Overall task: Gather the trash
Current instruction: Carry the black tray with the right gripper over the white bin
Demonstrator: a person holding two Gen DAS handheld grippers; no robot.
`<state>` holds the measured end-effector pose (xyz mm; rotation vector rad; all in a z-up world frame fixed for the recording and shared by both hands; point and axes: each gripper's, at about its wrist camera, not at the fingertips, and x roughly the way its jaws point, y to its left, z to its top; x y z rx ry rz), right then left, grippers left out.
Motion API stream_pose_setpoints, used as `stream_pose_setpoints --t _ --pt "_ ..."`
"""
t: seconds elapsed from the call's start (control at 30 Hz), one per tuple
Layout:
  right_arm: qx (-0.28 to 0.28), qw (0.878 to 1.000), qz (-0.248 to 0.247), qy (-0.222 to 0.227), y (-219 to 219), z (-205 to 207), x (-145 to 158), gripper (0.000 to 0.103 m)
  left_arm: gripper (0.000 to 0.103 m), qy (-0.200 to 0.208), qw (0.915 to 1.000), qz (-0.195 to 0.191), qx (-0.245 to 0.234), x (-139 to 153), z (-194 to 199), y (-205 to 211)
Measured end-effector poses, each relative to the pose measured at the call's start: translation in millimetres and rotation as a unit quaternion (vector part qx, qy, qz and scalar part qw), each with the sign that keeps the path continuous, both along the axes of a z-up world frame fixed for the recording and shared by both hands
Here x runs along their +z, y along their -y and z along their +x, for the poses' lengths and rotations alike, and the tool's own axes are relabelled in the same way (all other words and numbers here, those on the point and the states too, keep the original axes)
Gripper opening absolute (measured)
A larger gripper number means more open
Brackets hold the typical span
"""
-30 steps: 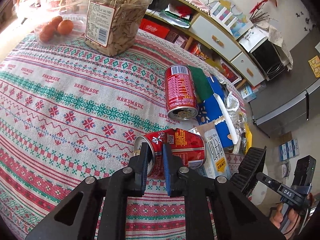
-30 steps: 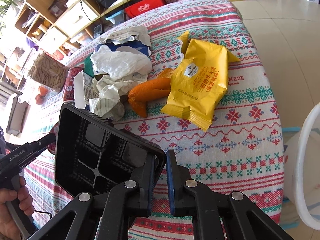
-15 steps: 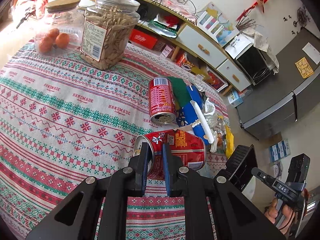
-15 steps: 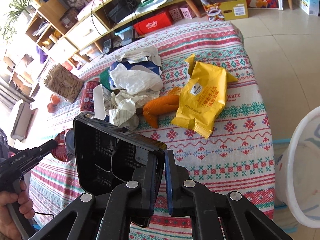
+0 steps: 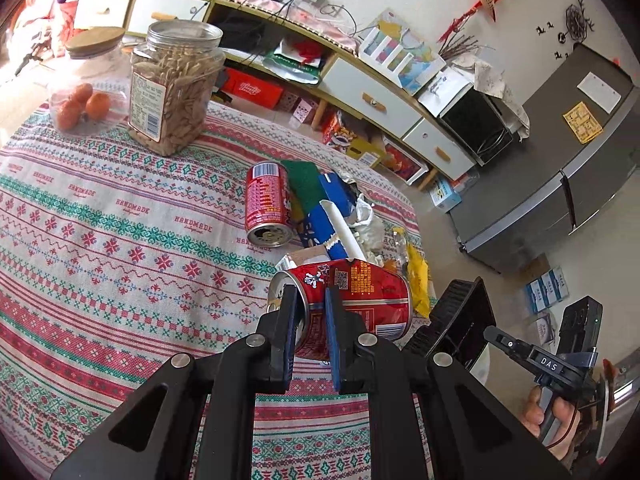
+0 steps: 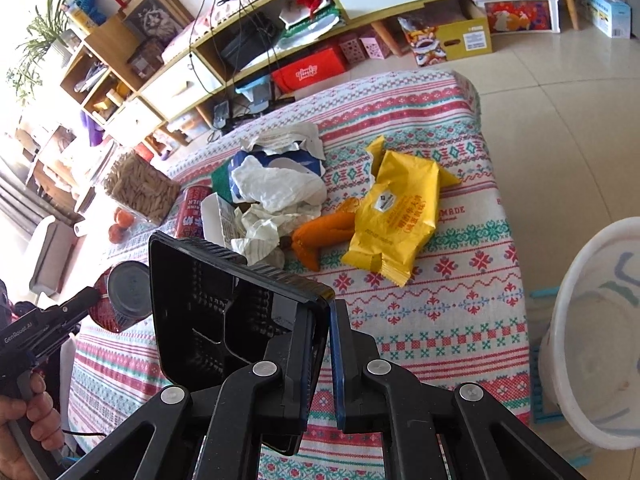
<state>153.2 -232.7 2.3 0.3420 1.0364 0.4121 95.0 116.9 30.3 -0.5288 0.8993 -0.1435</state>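
A: What is held at the bottom of the left wrist view?

B: A crushed red can (image 5: 352, 300) is clamped at its rim end between the closed jaws of the left gripper (image 5: 310, 320), at lower centre of the frame. Compared with a second ago, the tablecloth (image 5: 100, 240) is seen from higher up, so the can has evidently been lifted clear of the table.

A: And in the right wrist view?

B: A black plastic tray (image 6: 224, 304) is pinched by its edge in the right gripper (image 6: 320, 352), jaws shut on it, at lower left of centre. It too has been raised: the cloth has receded, and a white bin (image 6: 592, 320) has come much further into view at the right edge.

A: What can be judged from that?

B: Both items are probably being carried toward the bin, so two pieces may be counted as nearly collected.

A: What is left further away?

B: In the middle of the right view, crumpled white paper (image 6: 276, 196), an orange wrapper (image 6: 320, 236) and a yellow snack bag (image 6: 396, 216) remain piled on the cloth. In the left view, a second red can (image 5: 268, 208) lies on its side at centre, touching the blue and green packaging (image 5: 320, 200).

A: And beyond?

B: A jar of seeds (image 5: 172, 88) and a lidded jar with oranges (image 5: 84, 92) are set at the upper left; they are likely not trash.
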Motion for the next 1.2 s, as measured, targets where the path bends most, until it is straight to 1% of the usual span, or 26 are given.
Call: stream_pose_setpoints --t 0.13,0.27,0.4,0.53,0.63,0.77,0.87,1.0,1.2 --pt "-0.012 1.0 0.004 0.004 15 -8 4 0.007 0.014 0.004 0.9999 0.0 -0.014 5 0 18" --pt "-0.033 0.999 0.009 0.006 39 -15 8 0.007 0.014 0.006 0.9997 0.007 -0.02 8 0 32" --pt "-0.051 0.999 0.016 0.008 60 -22 12 0.007 0.014 0.003 0.9996 0.017 -0.021 5 1 40" --pt "-0.055 0.998 0.031 0.009 71 -27 15 0.007 0.014 0.001 0.9998 0.011 -0.016 2 1 40" --pt "-0.033 0.999 0.04 -0.005 63 -26 8 0.007 0.014 0.007 0.9999 0.014 -0.005 6 2 35" --pt "0.021 0.999 0.022 -0.031 29 -25 -12 0.007 0.014 0.009 0.9999 0.014 -0.003 6 0 31" --pt "0.044 0.998 0.011 -0.033 11 -23 -17 0.007 0.014 0.011 0.9999 0.009 -0.006 8 -1 31" --pt "0.042 0.999 0.011 -0.027 10 -19 -16 0.005 0.014 0.022 0.9996 0.006 -0.016 15 -1 38" --pt "0.026 0.999 0.011 -0.019 21 -22 -11 0.005 0.014 0.025 0.9987 0.002 -0.044 17 -1 62"
